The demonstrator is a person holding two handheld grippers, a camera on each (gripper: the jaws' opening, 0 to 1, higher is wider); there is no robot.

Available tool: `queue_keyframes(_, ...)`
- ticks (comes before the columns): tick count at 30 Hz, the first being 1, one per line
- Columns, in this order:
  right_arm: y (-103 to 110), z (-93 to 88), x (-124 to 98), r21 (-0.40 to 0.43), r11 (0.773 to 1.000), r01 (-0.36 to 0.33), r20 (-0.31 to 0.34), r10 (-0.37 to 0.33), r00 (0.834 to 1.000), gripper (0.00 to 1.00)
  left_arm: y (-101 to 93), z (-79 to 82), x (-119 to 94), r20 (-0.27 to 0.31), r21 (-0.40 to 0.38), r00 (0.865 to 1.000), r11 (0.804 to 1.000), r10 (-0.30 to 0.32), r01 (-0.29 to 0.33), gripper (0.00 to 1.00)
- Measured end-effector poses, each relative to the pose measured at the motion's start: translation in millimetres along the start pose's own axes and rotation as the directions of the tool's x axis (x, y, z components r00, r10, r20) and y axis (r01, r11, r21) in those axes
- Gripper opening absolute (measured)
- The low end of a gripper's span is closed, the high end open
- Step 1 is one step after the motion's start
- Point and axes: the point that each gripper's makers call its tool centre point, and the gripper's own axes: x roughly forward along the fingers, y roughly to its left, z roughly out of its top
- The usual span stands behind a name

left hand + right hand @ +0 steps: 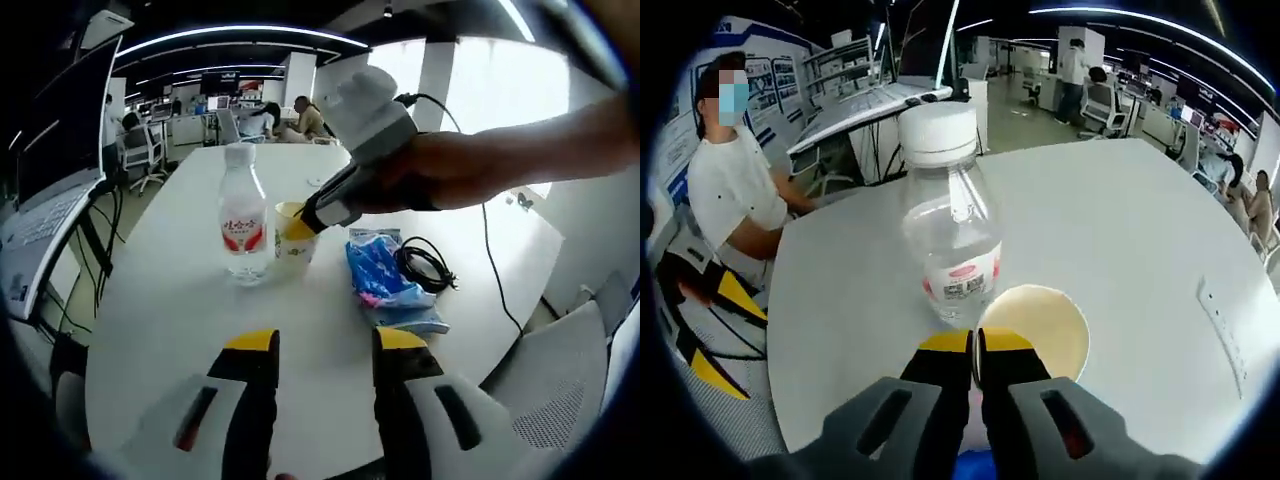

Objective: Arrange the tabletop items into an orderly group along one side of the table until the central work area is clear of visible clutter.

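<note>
Right gripper view, gripper (978, 352) pinching paper cup (1035, 322) rim, beside bottle (950, 235)

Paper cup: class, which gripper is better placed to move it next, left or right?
Right. The right gripper is shut on the paper cup rim beside the water bottle. The left gripper is open and away from it.

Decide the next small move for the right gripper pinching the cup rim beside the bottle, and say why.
Probably lift the cup slightly, then slide it away from the bottle. The right gripper looks shut on the near rim, and the cup sits almost against the bottle, so dragging it flat might tip the bottle. The left gripper hangs open, short of both.
</note>
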Motion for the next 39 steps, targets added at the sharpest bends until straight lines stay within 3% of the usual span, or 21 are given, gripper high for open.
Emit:
queue_keyframes(8,8,1.2,-3,-0.004,1.0,0.001,0.0,-0.001,1.0,0.0,-0.9,-0.1,-3,0.006,-0.011,1.0,1.0,-0.002,0.002,0.36)
queue_keyframes(15,14,-2.5,-8,0.007,1.0,0.007,-0.011,-0.007,1.0,0.09,-3.8,0.3,-4,0.007,-0.004,1.0,1.0,-0.007,0.007,0.36)
queue_keyframes(29,-5,-9.1,-2,0.0,1.0,0.025,-0.02,-0.025,0.999,0.14,-8.6,0.6,-2,0.01,0.002,1.0,1.0,-0.024,0.024,0.36)
queue_keyframes(39,2,-14.2,-8,-0.028,0.999,0.043,-0.042,-0.045,0.998,0.18,-9.5,3.8,-4,0.017,0.003,0.999,1.0,-0.029,0.029,0.36)
